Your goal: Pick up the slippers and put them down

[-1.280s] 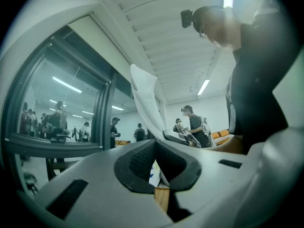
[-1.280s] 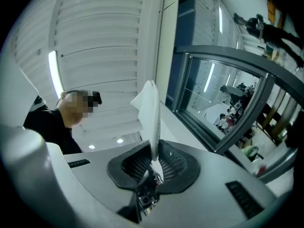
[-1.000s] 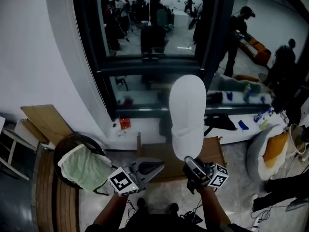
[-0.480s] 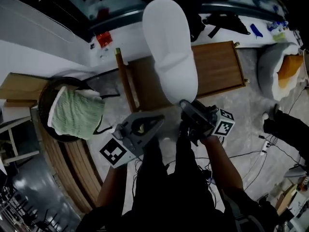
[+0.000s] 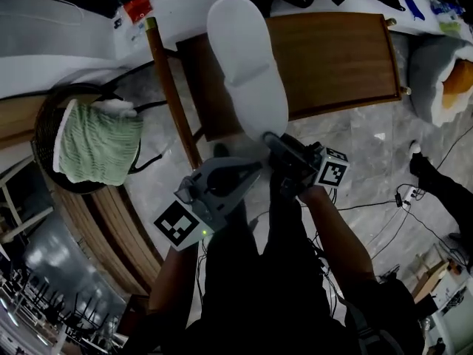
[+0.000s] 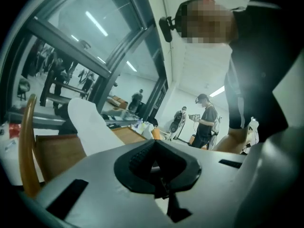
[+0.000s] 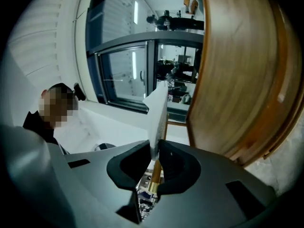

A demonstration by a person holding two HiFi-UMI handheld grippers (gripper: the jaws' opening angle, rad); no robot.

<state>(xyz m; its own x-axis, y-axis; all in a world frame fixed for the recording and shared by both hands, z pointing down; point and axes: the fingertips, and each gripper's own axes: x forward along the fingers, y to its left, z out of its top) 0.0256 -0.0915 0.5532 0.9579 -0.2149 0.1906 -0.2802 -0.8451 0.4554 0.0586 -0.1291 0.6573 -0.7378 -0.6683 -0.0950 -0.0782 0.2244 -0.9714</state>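
A white slipper (image 5: pixel 247 72) sticks out from my right gripper (image 5: pixel 277 145), whose jaws are shut on its heel end. The slipper hangs over the near edge of a low wooden table (image 5: pixel 340 58). Seen from the right gripper view, the slipper (image 7: pixel 156 118) is edge-on, pinched between the black pads of the right gripper (image 7: pixel 153 158). My left gripper (image 5: pixel 247 170) sits just left of the right one, shut with nothing in it. From the left gripper view, the slipper (image 6: pixel 88 127) stands off to the left, beyond the closed left gripper (image 6: pixel 154 163).
A dark round basket (image 5: pixel 48 113) holding a green towel (image 5: pixel 96 143) sits at the left, beside a slatted wooden bench (image 5: pixel 111 228). A wooden post (image 5: pixel 170 95) stands left of the table. A pale cushion (image 5: pixel 443 80) and floor cables (image 5: pixel 384 213) lie at the right. People stand behind the glass (image 6: pixel 206 120).
Both grippers have sunk toward the floor and rolled, the slipper going down with the right one. The head view has tipped down from the window to the table and floor.
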